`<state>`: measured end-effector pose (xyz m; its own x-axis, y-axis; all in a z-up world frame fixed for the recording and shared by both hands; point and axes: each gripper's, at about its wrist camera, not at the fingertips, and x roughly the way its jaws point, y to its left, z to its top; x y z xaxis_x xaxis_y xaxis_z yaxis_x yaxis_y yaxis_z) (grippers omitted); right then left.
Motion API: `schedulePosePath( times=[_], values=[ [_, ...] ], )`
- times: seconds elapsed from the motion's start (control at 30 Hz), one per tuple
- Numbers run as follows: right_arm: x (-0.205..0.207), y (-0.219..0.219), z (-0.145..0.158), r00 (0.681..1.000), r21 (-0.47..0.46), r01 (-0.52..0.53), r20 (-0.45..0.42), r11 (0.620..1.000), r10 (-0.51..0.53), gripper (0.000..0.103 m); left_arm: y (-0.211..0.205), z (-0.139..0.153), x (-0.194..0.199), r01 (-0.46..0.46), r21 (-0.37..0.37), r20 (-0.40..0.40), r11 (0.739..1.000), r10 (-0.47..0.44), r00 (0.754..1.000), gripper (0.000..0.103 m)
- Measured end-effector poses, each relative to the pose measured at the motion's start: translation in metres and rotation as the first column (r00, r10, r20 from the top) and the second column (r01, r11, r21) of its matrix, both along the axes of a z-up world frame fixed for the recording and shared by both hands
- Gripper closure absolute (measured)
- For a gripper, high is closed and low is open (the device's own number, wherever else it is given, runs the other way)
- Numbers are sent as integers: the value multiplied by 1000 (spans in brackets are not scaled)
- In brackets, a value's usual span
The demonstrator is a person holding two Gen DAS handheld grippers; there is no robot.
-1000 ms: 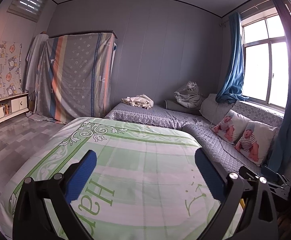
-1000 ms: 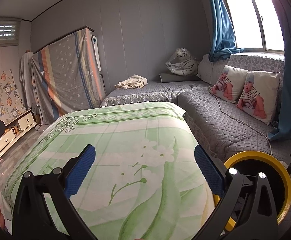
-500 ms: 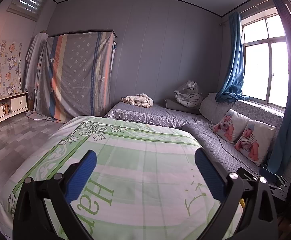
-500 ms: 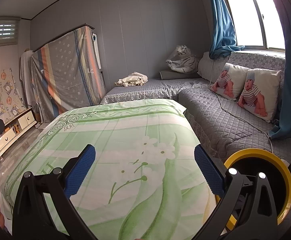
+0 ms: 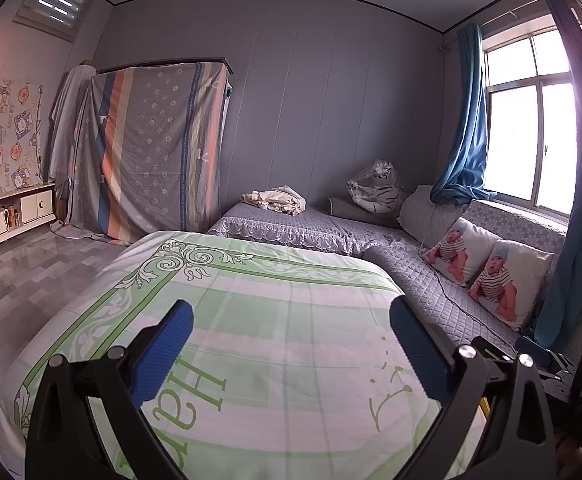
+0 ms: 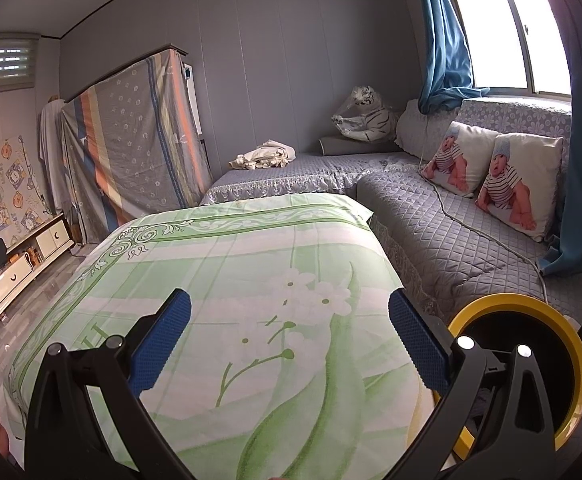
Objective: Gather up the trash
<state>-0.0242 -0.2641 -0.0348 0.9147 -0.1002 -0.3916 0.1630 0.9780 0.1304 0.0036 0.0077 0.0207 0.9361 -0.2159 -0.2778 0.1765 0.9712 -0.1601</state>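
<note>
Both grippers, left [image 5: 291, 344] and right [image 6: 289, 332], hang spread wide and empty over the bed [image 6: 251, 264]; no trash shows on it; the bin [image 6: 571, 344] sits beside its right edge; reaching blind risks snagging the sheet.

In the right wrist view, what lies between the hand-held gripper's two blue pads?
Only the green floral bedspread. The right hand-held gripper is open and holds nothing. No trash shows on that stretch; the yellow-rimmed bin sits off to its right.
</note>
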Motion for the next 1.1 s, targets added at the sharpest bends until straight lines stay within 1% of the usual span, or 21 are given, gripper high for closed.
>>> schedulePosePath(
  times=[1.1],
  values=[
    [4, -4, -5, 1000, 15, 0, -14, 1000, 1, 8, -4, 0, 1, 9, -2, 3, 1000, -9, 1000, 8]
  ],
)
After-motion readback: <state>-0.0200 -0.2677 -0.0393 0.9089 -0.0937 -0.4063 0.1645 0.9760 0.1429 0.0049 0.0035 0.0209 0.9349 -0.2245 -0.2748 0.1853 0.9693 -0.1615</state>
